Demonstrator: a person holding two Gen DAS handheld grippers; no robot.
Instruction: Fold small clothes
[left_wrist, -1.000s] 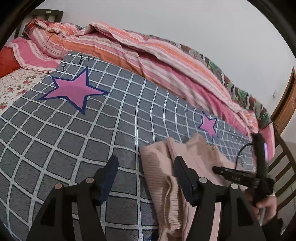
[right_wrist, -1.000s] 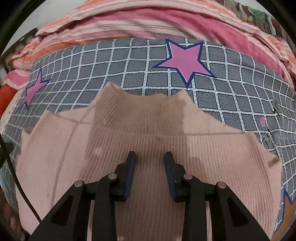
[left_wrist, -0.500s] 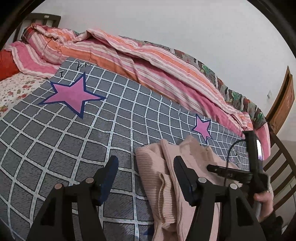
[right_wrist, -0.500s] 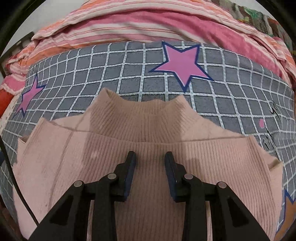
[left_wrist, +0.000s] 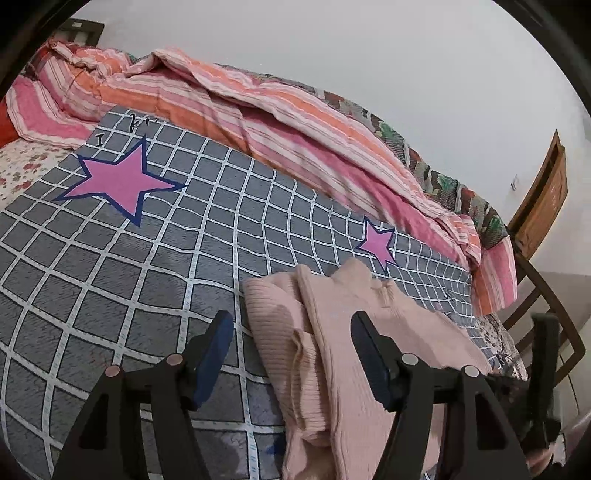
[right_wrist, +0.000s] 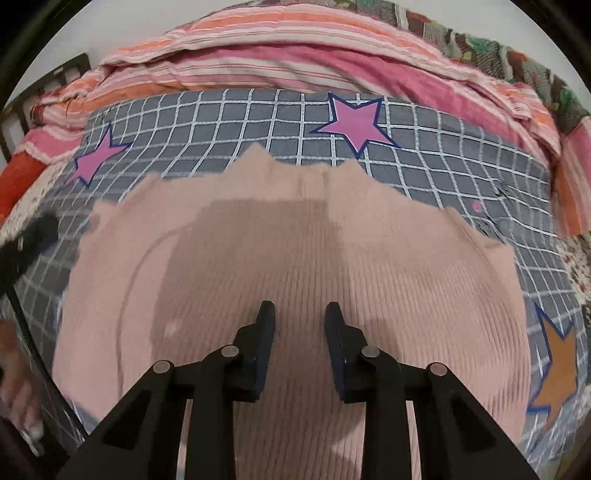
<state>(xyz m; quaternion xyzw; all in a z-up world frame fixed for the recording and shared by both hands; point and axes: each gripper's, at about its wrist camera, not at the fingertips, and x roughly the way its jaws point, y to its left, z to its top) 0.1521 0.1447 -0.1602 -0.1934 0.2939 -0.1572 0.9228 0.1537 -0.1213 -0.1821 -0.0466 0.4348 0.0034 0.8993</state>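
We count one pink ribbed sweater on the grey checked blanket, below three pink stars and beside one orange one. Our left hand-held gripper is opening wide beside the sweater's folded edge; our right hand-held gripper, narrow and closing, pinches nothing. Since earlier, the right view has pulled back.

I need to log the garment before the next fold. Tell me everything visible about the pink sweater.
The pink sweater is a pale, ribbed knit with a raised collar at its far edge. It lies front-up on the grey checked blanket, its sides already folded inward, giving a thick layered edge in the left wrist view. The right gripper hovers over its middle, jaws closing with nothing between the pads; the left gripper, jaws opening, straddles its folded side edge without pressing on it.
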